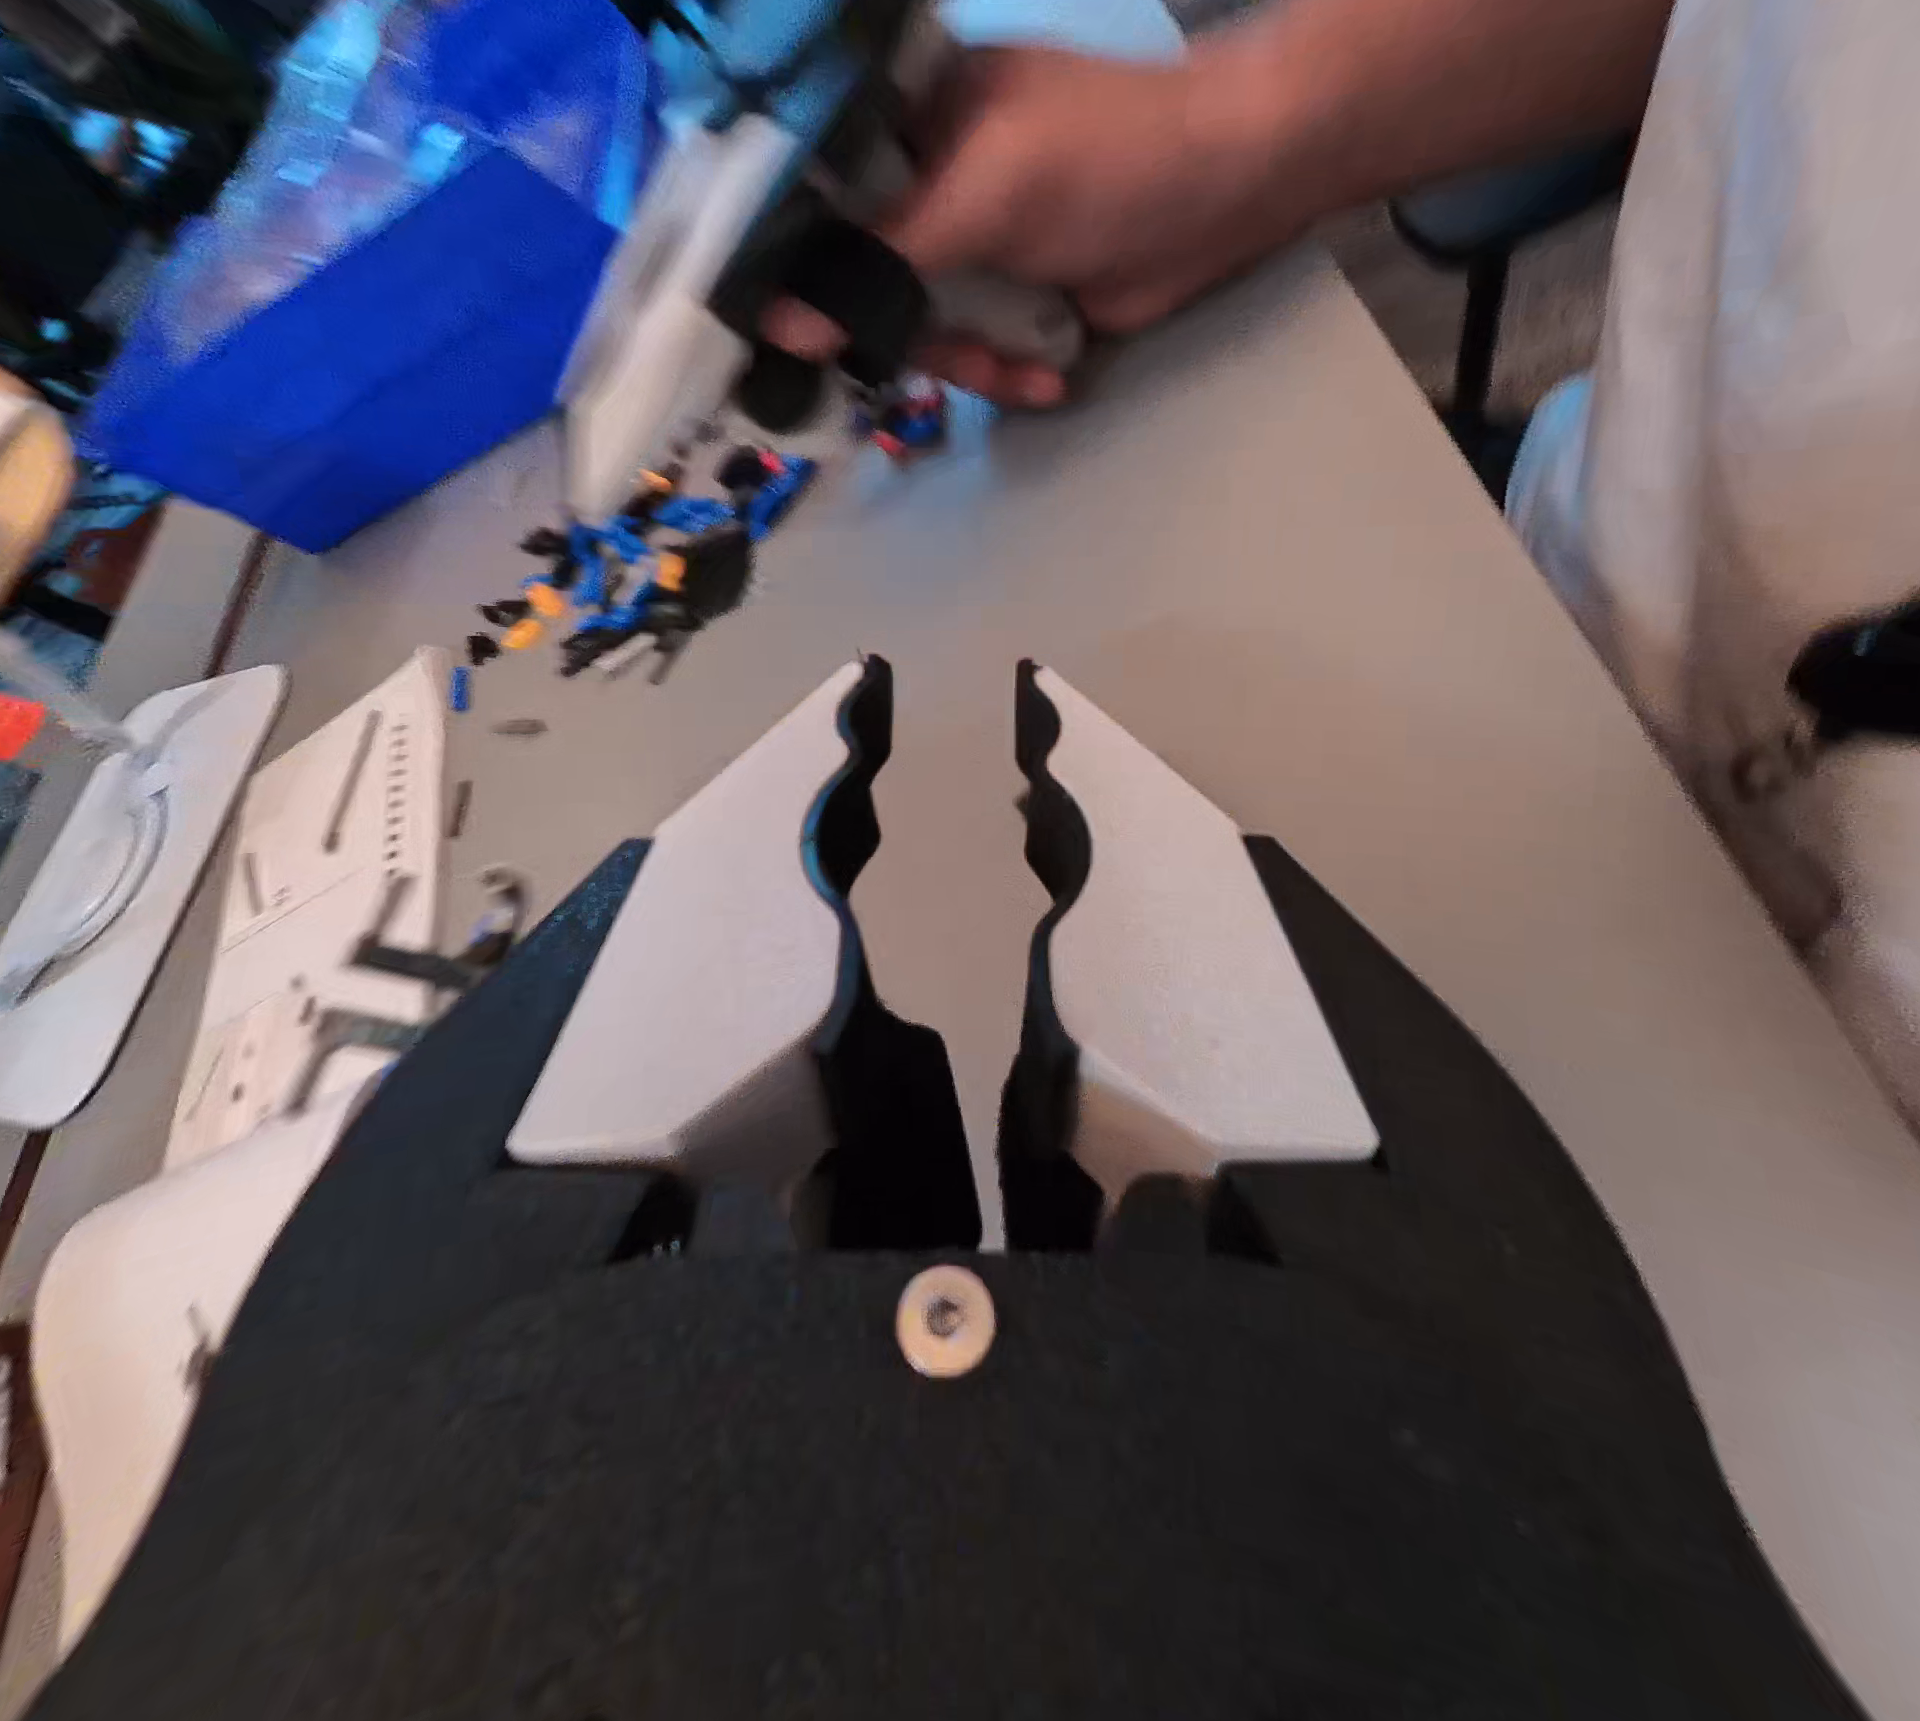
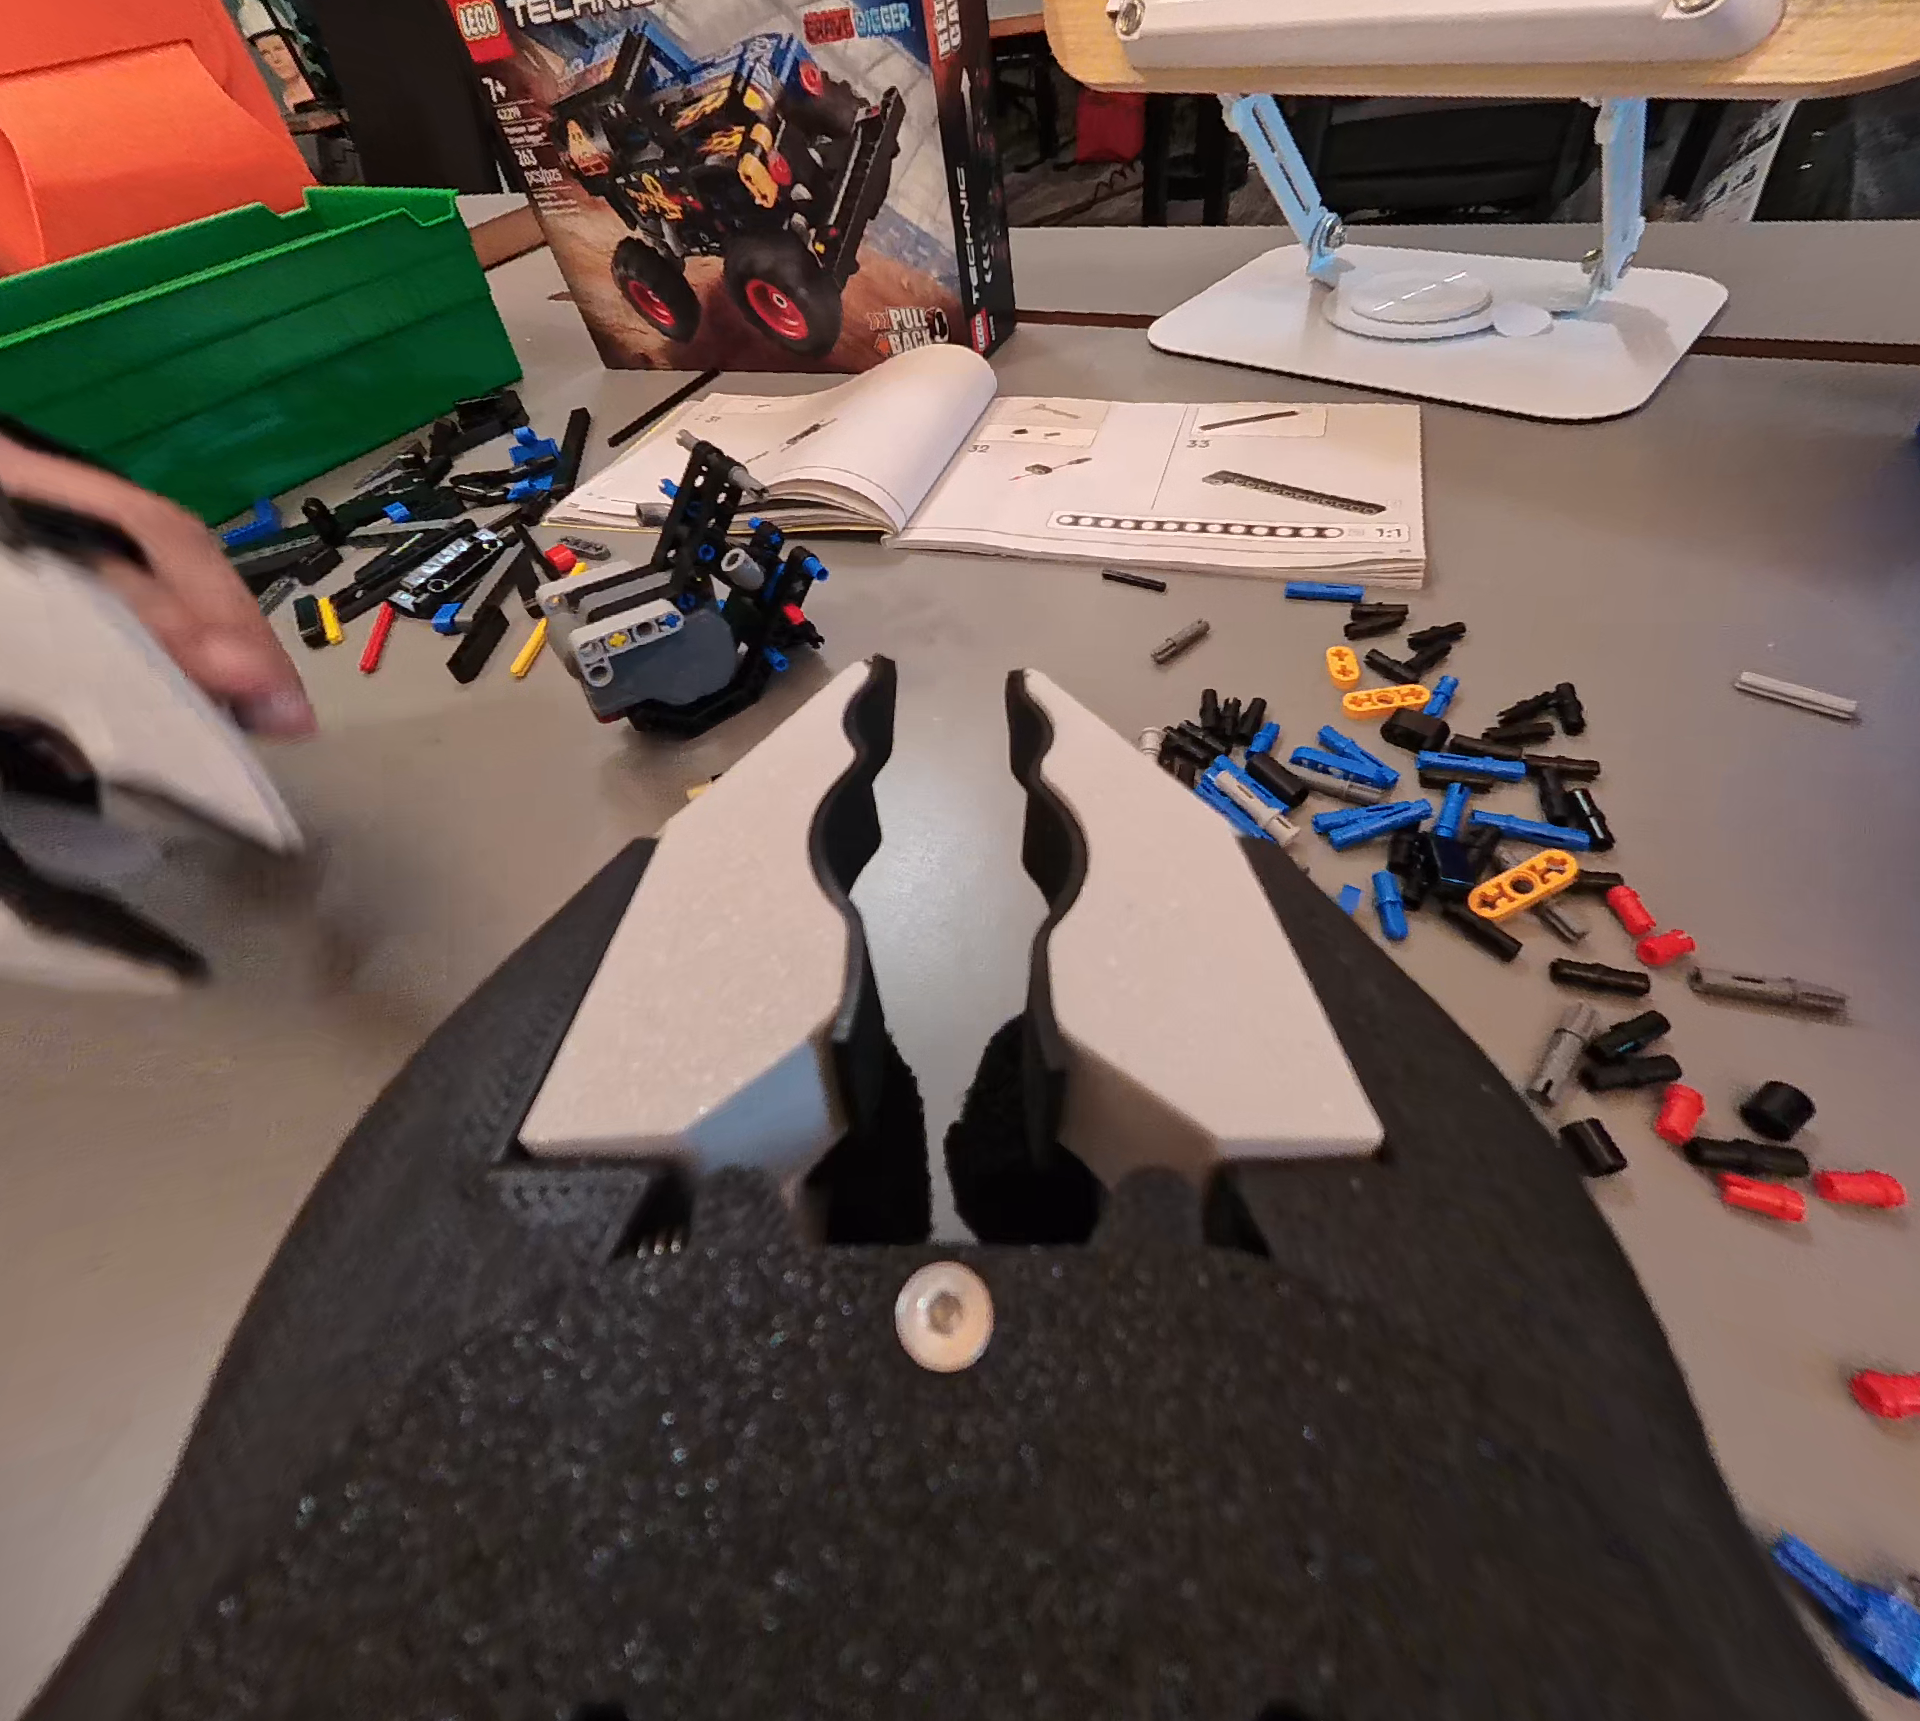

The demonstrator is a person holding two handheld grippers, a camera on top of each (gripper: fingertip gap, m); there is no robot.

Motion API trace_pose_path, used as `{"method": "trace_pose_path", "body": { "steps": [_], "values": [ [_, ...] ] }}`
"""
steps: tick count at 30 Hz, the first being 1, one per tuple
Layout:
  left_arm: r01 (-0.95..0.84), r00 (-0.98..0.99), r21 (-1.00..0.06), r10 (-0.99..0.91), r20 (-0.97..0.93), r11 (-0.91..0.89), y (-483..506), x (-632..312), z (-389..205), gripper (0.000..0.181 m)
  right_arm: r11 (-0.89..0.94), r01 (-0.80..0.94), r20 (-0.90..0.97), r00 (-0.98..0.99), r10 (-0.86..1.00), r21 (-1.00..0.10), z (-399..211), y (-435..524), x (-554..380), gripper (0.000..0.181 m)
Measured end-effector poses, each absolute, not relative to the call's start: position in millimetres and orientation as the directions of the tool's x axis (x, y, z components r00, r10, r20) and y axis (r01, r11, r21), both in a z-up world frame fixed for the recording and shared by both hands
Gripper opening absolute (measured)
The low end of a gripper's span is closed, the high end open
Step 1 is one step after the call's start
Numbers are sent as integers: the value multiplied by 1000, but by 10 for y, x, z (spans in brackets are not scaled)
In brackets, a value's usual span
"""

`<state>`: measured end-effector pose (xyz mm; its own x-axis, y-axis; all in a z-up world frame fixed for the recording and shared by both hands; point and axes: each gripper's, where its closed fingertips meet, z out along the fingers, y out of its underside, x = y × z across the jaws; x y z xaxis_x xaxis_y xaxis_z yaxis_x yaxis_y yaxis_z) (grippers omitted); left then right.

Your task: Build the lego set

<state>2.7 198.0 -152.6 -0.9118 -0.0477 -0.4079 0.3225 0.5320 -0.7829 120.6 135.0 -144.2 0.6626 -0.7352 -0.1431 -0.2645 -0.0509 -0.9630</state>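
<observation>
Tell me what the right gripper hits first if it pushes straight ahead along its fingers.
Probably the half-built Lego model: it sits just ahead and slightly left of the open right gripper, with bare table between. Depth is unclear, so it might pass it and reach the open instruction booklet.

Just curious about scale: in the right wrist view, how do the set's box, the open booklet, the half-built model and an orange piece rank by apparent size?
1. Box
2. Booklet, close to the box; nearer and lying flat, so unsure
3. Half-built model
4. Orange piece
</observation>
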Motion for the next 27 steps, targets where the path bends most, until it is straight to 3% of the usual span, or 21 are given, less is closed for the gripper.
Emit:
{"method": "trace_pose_path", "body": {
  "steps": [3,6,8,11,13,15,16,20,23,27],
  "values": [
    [133,-896,-877,-322,-306,463,2453,523,-997,20,-51,-265,-145,665,-732,-963,-1440,1358,1212,21],
    [-218,-765,-855,-627,-150,471,3380,1184,-942,25,-44,-266,-152,670,-727,-963,-1434,1360,1208,20],
    [-493,-622,-771,-783,-11,402,3977,1506,-1111,27,-40,-272,-161,675,-720,-961,-1436,1367,1204,20],
    [-821,-384,-539,-882,274,190,4444,1751,-1443,27,-29,-274,-172,680,-713,-961,-1426,1372,1201,20],
    [-905,-239,-422,-886,397,55,4602,1863,-1634,27,-24,-277,-179,684,-707,-961,-1424,1375,1194,20],
    [-943,-111,-333,-936,336,-8,4880,1956,-1868,41,-18,-279,-187,688,-701,-960,-1420,1376,1186,20],
    [-952,-57,-304,-948,313,-43,4976,1996,-1935,39,-13,-282,-193,690,-698,-959,-1417,1377,1182,20],
    [-955,89,-243,-946,313,-170,5104,2126,-2021,35,6,-293,-218,697,-683,-956,-1408,1374,1168,20],
    [-969,161,-127,-934,320,-211,5082,2045,-2163,27,19,-303,-237,703,-670,-953,-1405,1375,1157,20],
    [-969,181,-105,-934,309,-222,5072,2017,-2171,25,29,-313,-254,709,-658,-949,-1401,1380,1144,20]
  ]
}}
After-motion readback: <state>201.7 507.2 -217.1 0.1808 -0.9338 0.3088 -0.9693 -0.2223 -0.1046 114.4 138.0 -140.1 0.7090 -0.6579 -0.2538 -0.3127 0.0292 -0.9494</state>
